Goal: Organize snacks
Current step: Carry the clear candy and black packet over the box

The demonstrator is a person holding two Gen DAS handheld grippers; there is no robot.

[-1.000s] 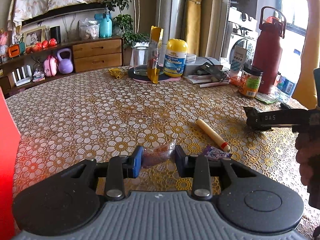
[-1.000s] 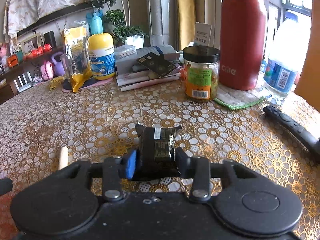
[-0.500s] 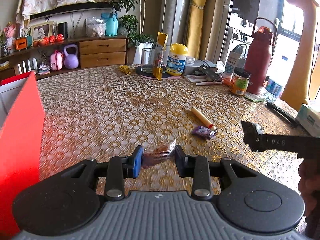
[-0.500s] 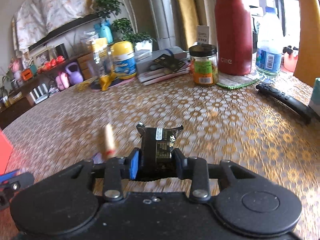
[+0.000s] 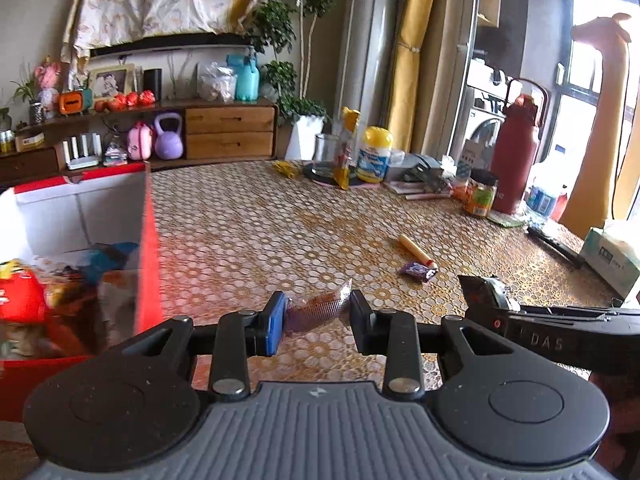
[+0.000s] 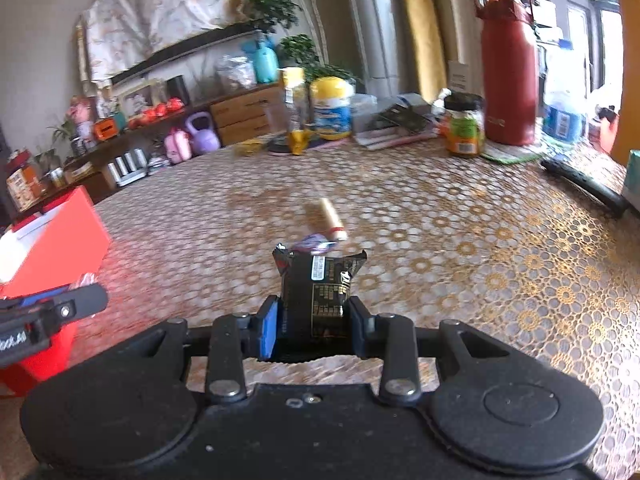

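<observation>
My left gripper (image 5: 316, 322) is shut on a small clear snack packet (image 5: 318, 310) with reddish contents, held above the table beside a red box (image 5: 150, 248) on the left. The box holds several snacks (image 5: 24, 300). My right gripper (image 6: 312, 326) is shut on a black snack packet (image 6: 320, 284), held above the table; it shows at the right of the left wrist view (image 5: 484, 294). A tan stick snack (image 5: 416, 252) and a purple wrapped candy (image 5: 416, 270) lie on the table ahead; both also show in the right wrist view, the stick (image 6: 330, 218) beyond the candy (image 6: 314, 242).
At the table's far side stand a red flask (image 5: 514, 156), a jar with a black lid (image 5: 480, 194), a yellow-capped bottle (image 5: 374, 154), a glass (image 5: 326, 154) and papers (image 5: 416, 190). A black remote (image 5: 556, 242) and a tissue box (image 5: 612, 254) lie at the right.
Both grippers have pulled back and swung left with their packets. The red box has come into fuller view at the left, and its inside now shows.
</observation>
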